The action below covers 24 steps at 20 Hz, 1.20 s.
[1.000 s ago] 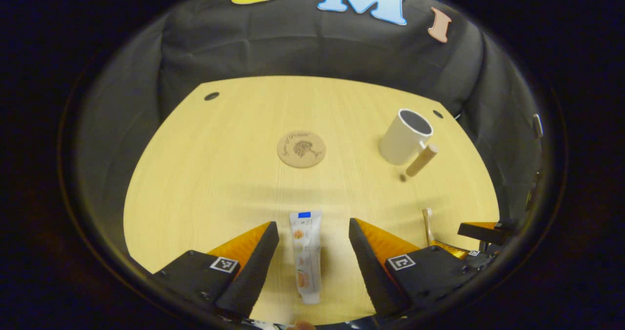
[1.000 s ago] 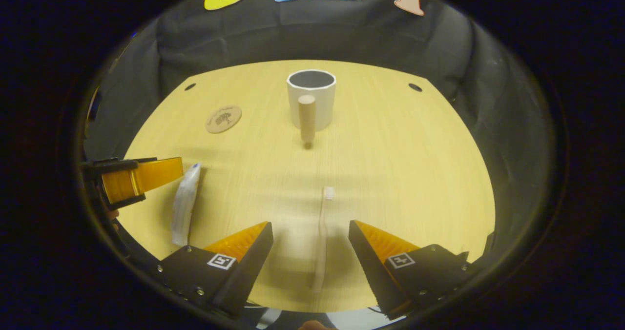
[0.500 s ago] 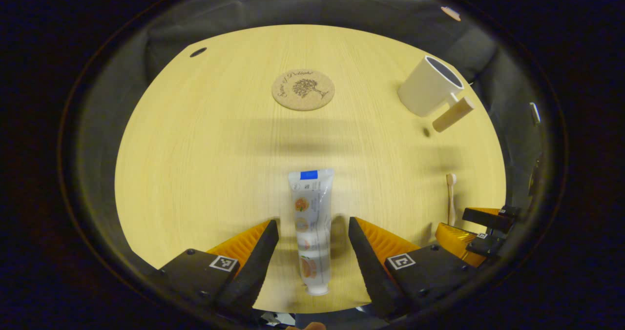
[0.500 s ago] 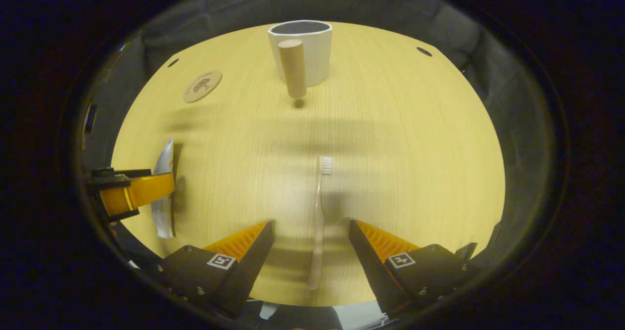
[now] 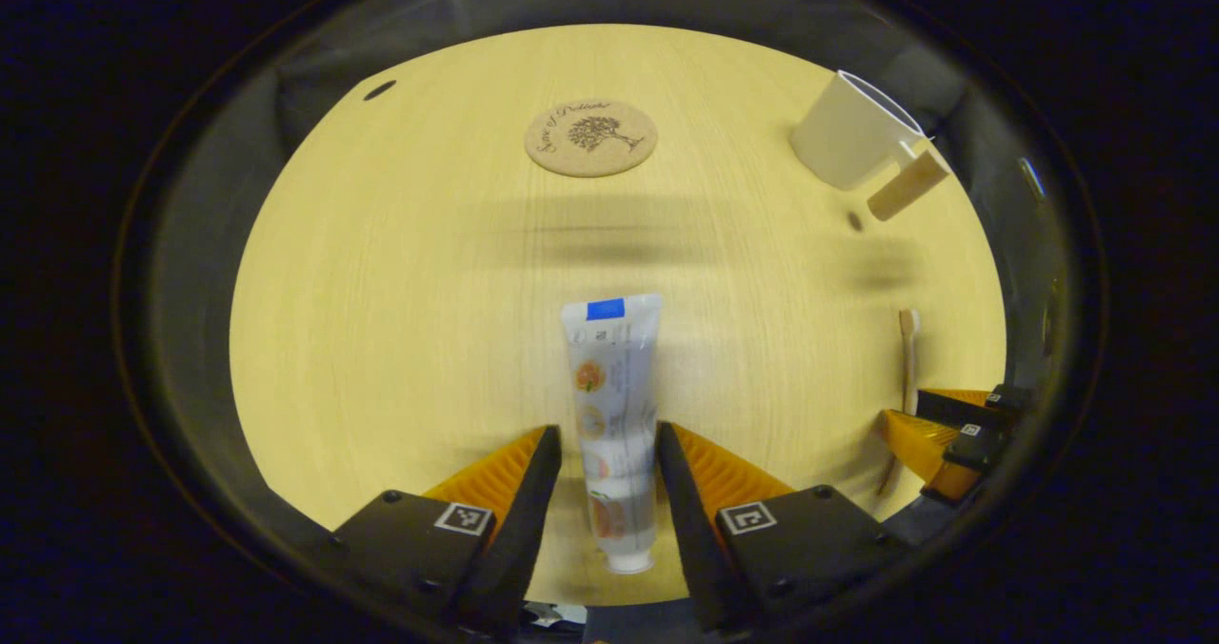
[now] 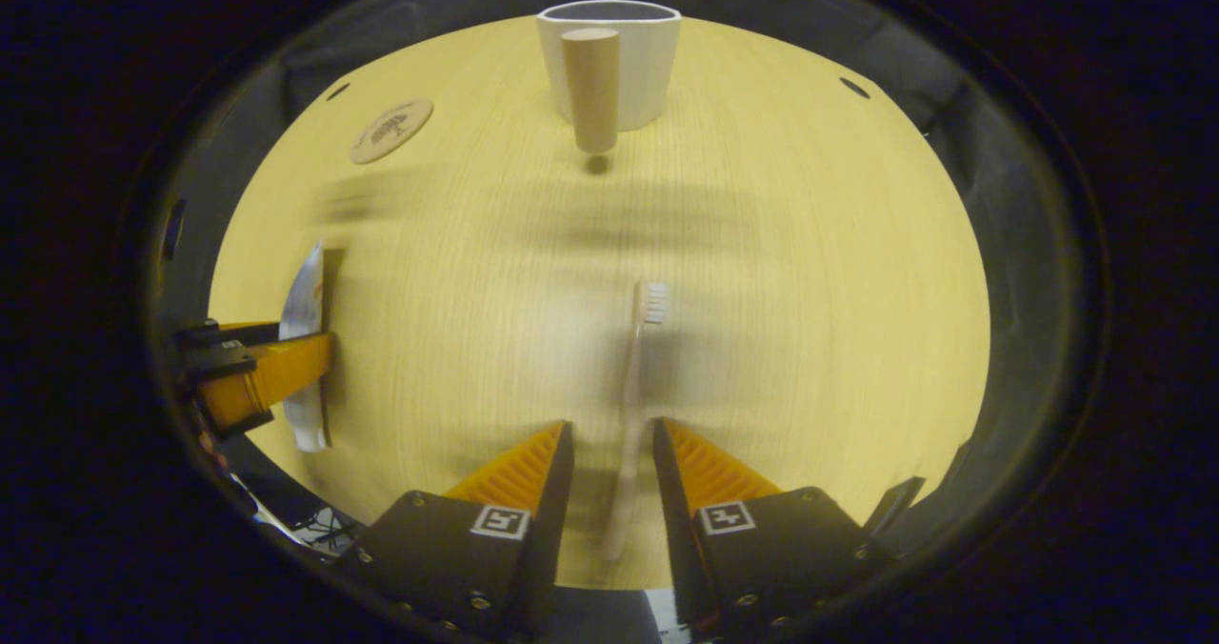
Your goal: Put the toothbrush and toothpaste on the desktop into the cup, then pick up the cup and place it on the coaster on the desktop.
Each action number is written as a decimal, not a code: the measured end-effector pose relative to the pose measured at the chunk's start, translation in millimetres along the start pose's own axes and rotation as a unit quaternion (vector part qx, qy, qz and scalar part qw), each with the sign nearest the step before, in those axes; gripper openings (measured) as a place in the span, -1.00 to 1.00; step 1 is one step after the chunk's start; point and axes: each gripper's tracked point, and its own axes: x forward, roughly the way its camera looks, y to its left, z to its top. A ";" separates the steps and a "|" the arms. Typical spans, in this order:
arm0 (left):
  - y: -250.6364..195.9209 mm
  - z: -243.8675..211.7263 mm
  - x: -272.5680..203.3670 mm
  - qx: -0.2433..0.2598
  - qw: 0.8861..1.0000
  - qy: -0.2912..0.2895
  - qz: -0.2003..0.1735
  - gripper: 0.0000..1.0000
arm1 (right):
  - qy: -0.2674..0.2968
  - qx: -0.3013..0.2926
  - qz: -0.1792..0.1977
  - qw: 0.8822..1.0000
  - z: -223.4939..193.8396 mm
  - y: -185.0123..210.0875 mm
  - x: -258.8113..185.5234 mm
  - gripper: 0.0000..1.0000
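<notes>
Now my left tongs [image 5: 608, 453] pinch the toothpaste [image 5: 614, 406] lying on the surface [image 5: 381, 291], on the near side of the coaster [image 5: 590, 138]. My right tongs [image 6: 609, 453] are narrowed around the toothbrush [image 6: 636, 377]; contact I cannot tell. The cup [image 6: 624, 68] stands right of the coaster.

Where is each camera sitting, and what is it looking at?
Left gripper view: rides on the left claw, looking down and forward over the table; its two fingers flank the toothpaste.
Right gripper view: rides on the right claw, facing the cup; its two fingers flank the toothbrush.
Shared: both see the coaster, cup, toothpaste, toothbrush, and each other's claw at the edge.
</notes>
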 end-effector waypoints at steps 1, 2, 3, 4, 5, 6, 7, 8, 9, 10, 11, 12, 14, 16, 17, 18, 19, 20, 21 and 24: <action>0.9 0.8 0.7 -0.002 1.000 -0.001 0.001 0.34 | 0.001 -0.002 0.002 1.000 0.0 0.1 -1.8 -0.20; 1.7 0.5 1.1 -0.005 1.000 -0.001 0.002 0.11 | 0.002 -0.008 0.003 1.000 -0.6 -0.3 -1.5 -0.25; 0.8 0.2 2.6 -0.005 1.000 0.000 0.002 0.08 | 0.001 -0.015 0.000 1.000 0.3 -2.2 -0.6 -0.25; -0.2 0.5 1.8 -0.002 1.000 -0.001 0.001 0.01 | 0.003 0.000 0.001 1.000 -1.4 -1.2 -0.1 -0.54; 0.2 0.4 1.1 -0.004 1.000 0.000 0.001 0.01 | 0.001 -0.001 0.007 1.000 1.0 -0.1 -2.9 -0.84; 0.1 1.2 1.3 -0.002 1.000 -0.003 0.000 -0.10 | 0.005 -0.005 0.010 1.000 -1.8 -0.1 -1.6 -0.80; 0.5 1.2 0.4 -0.002 1.000 -0.003 0.000 -0.09 | 0.001 -0.012 0.010 1.000 -0.3 -1.8 -2.4 -0.80; 0.0 1.1 1.3 -0.003 1.000 -0.004 -0.002 -0.19 | -0.005 -0.009 0.013 1.000 1.6 -1.2 -3.0 -0.80; -0.5 0.9 0.8 0.003 1.000 -0.006 -0.005 -0.22 | -0.007 -0.012 0.019 1.000 2.0 -1.1 -2.9 -0.89; 0.9 2.2 -0.6 0.002 1.000 -0.014 -0.005 -0.22 | -0.008 -0.015 0.023 1.000 -0.3 -0.9 -1.8 -0.84; -0.6 1.6 -1.7 0.002 1.000 -0.013 -0.009 -0.41 | -0.013 -0.017 0.026 0.999 1.1 -1.1 -2.0 -0.89; -1.3 3.0 -0.3 0.005 1.000 -0.020 -0.015 -0.42 | -0.023 -0.016 0.028 0.999 2.7 -1.0 -4.1 -0.89; -2.7 6.7 0.2 0.001 0.999 -0.034 -0.022 -0.49 | -0.031 -0.017 0.036 0.999 1.1 -0.1 -2.8 -0.95; -5.2 6.4 -2.3 -0.007 0.999 -0.042 -0.030 -0.56 | -0.046 -0.014 0.043 0.998 3.1 1.6 -5.9 -0.95; -5.8 7.3 -3.9 -0.009 0.998 -0.049 -0.032 -0.56 | -0.052 -0.009 0.047 0.997 4.1 2.3 -8.5 -0.95; -5.7 8.2 -6.0 -0.009 0.998 -0.056 -0.033 -0.56 | -0.058 -0.006 0.053 0.997 3.5 3.2 -11.4 -0.95; -5.4 9.0 -9.2 -0.007 0.998 -0.062 -0.032 -0.60 | -0.067 0.000 0.058 0.996 5.1 4.2 -15.7 -0.95; -7.0 12.0 -13.6 -0.006 0.997 -0.072 -0.032 -0.56 | -0.079 0.005 0.067 0.995 6.4 6.7 -22.7 -0.96; -8.2 15.2 -18.2 -0.003 0.996 -0.084 -0.031 -0.56 | -0.093 0.010 0.075 0.993 9.5 8.1 -30.9 -0.95; -12.0 28.7 -37.0 -0.003 0.992 -0.126 -0.032 -0.56 | -0.148 0.019 0.100 0.984 21.4 11.0 -55.2 -0.95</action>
